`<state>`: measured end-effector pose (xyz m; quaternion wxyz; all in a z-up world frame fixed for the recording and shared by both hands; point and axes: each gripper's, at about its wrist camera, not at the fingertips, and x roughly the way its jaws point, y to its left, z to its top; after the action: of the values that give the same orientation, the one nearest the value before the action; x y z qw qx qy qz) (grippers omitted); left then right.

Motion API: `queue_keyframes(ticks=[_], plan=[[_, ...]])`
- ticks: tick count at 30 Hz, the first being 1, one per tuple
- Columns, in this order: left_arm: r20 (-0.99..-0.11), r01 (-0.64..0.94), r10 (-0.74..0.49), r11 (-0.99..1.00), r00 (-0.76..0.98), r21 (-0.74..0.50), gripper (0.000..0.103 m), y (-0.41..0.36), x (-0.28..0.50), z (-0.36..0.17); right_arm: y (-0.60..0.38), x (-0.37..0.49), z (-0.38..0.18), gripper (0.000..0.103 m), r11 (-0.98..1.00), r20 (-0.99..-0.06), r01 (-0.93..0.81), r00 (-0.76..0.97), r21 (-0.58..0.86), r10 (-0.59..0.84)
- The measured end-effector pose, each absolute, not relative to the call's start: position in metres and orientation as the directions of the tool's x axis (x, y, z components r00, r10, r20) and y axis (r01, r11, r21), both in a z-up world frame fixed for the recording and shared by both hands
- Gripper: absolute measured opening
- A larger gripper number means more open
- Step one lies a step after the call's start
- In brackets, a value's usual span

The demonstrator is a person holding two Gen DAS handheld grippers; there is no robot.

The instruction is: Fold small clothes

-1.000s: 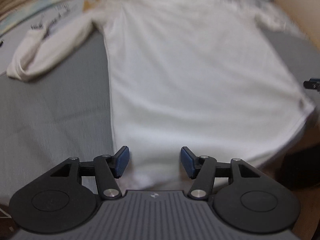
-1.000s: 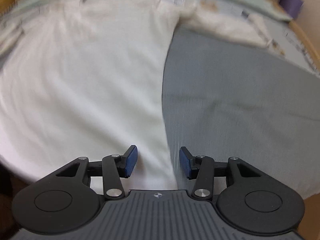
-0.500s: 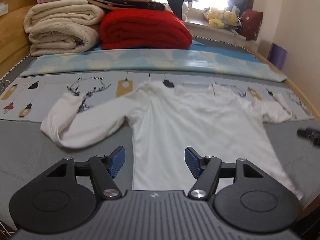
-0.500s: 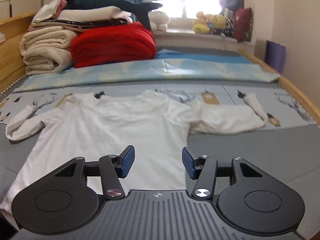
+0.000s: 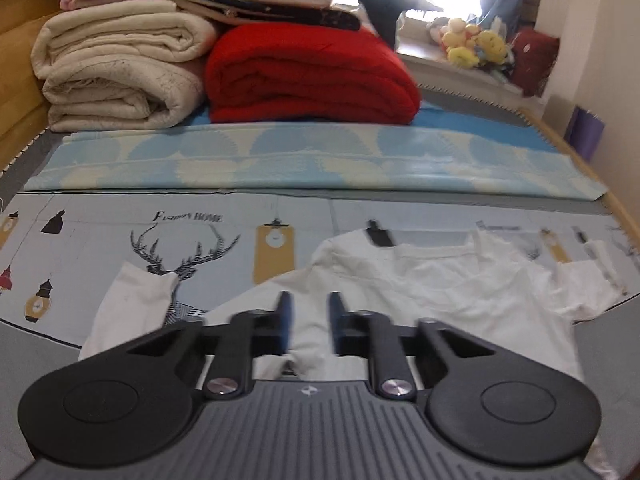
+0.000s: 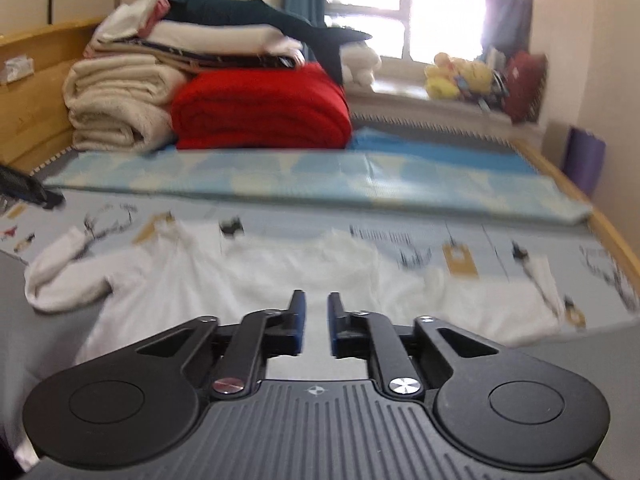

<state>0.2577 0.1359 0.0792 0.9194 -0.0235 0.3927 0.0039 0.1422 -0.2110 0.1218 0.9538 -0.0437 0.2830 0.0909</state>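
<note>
A white long-sleeved shirt [image 5: 440, 292] [image 6: 240, 280] lies flat on the bed, collar away from me and both sleeves spread. Its left sleeve [image 5: 132, 300] [image 6: 60, 276] bends back on itself; the right sleeve [image 6: 480, 304] stretches out to the side. My left gripper [image 5: 311, 316] hovers above the shirt near the left armpit. Its jaws are closing, a narrow gap remains, and nothing is pinched between them. My right gripper [image 6: 317, 316] hangs above the shirt's body, shut, with no cloth in it. The shirt's hem is hidden under both gripper bodies.
Folded cream blankets [image 5: 120, 72] and a red blanket [image 5: 308, 76] are stacked at the head of the bed behind a blue patterned cover [image 5: 320, 160]. Soft toys [image 5: 472, 44] sit on the window sill. A wooden bed rail [image 5: 624, 216] runs along the right.
Both grippers rose from the shirt's hem and tilted up, bringing the whole bed into view. Both jaws went from wide open to nearly together, with no cloth taken.
</note>
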Motion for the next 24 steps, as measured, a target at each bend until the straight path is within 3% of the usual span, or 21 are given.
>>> queue_keyframes(ticks=[1, 8, 11, 13, 16, 18, 20, 23, 24], plan=[[-0.733, -0.03, 0.009, 0.999, 0.68, -0.015, 0.006, 0.138, 0.263, 0.07, -0.207, 0.151, 0.129, 0.006, 0.978, -0.534, -0.207, 0.831, -0.035, 0.157], [-0.739, -0.082, 0.123, 0.992, 0.663, 0.092, 0.007, 0.153, 0.295, 0.047, -0.179, 0.229, 0.155, 0.008, 0.968, -0.464, -0.248, 0.852, 0.049, 0.241], [-0.749, -0.136, 0.182, 0.983, 0.638, 0.123, 0.008, 0.165, 0.306, 0.034, -0.172, 0.249, 0.141, 0.026, 0.957, -0.44, -0.274, 0.852, 0.09, 0.285], [-0.749, -0.161, 0.211, 0.977, 0.628, 0.141, 0.01, 0.173, 0.313, 0.026, -0.17, 0.254, 0.122, 0.027, 0.966, -0.432, -0.243, 0.864, 0.089, 0.257], [-0.753, -0.205, 0.267, 0.963, 0.602, 0.177, 0.024, 0.19, 0.328, 0.011, -0.165, 0.271, 0.103, 0.027, 0.977, -0.51, -0.183, 0.834, 0.105, 0.211], [-0.757, -0.249, 0.305, 0.949, 0.578, 0.192, 0.04, 0.204, 0.337, 0.001, -0.163, 0.277, 0.106, 0.027, 0.977, -0.498, -0.184, 0.84, 0.11, 0.215], [-0.768, -0.303, 0.346, 0.931, 0.54, 0.206, 0.063, 0.221, 0.345, -0.009, -0.161, 0.277, 0.11, 0.025, 0.976, -0.468, -0.203, 0.856, 0.082, 0.218], [-0.783, -0.36, 0.381, 0.908, 0.492, 0.216, 0.083, 0.243, 0.357, -0.024, -0.156, 0.276, 0.114, 0.019, 0.978, -0.425, -0.206, 0.882, 0.036, 0.202], [-0.788, -0.372, 0.391, 0.901, 0.475, 0.223, 0.084, 0.249, 0.36, -0.029, -0.156, 0.276, 0.115, 0.019, 0.978, -0.415, -0.206, 0.888, 0.024, 0.197]])
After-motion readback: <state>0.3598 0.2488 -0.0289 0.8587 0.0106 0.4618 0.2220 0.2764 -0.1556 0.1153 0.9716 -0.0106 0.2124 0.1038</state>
